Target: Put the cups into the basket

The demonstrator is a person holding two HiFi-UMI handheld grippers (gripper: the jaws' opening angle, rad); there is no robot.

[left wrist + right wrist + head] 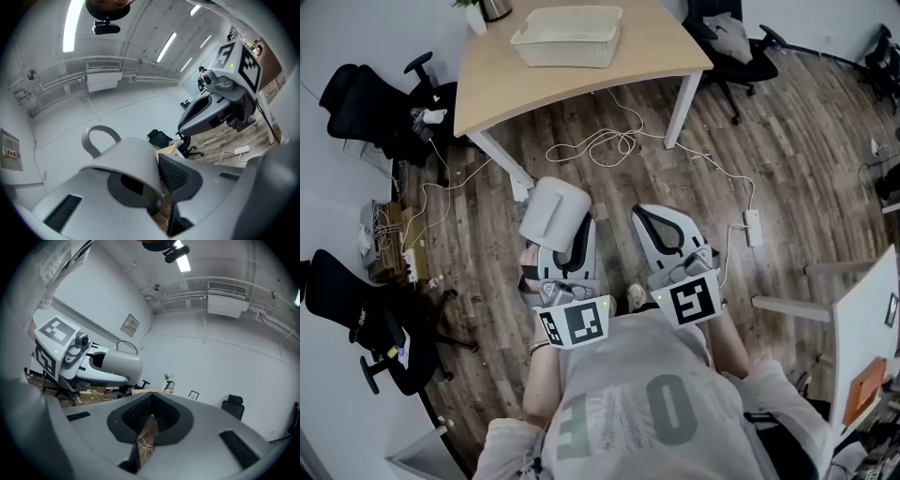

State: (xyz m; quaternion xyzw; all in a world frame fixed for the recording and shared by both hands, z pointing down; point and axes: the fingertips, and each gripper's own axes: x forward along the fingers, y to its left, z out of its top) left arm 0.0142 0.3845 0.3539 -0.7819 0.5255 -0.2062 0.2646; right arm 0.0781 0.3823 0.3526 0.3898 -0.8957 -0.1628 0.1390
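White cup point(555, 212) in left claw point(157, 185); right claw point(150, 401) closed, empty

**Left gripper view:** the wall of the cup point(124, 159), clamped in the left gripper point(157, 183), overlay one jaw and hid most of its pad. The inside of the cup did not show.

**Head view:** the cup covered the tips of that gripper. The person's shirt point(647, 412) concealed both hands. The top edge cut off the plant point(470, 7) and the kettle point(495, 7) at the far corner of the table point(487, 84).

**Right gripper view:** a small frame point(193, 394) on the table was too small to read.
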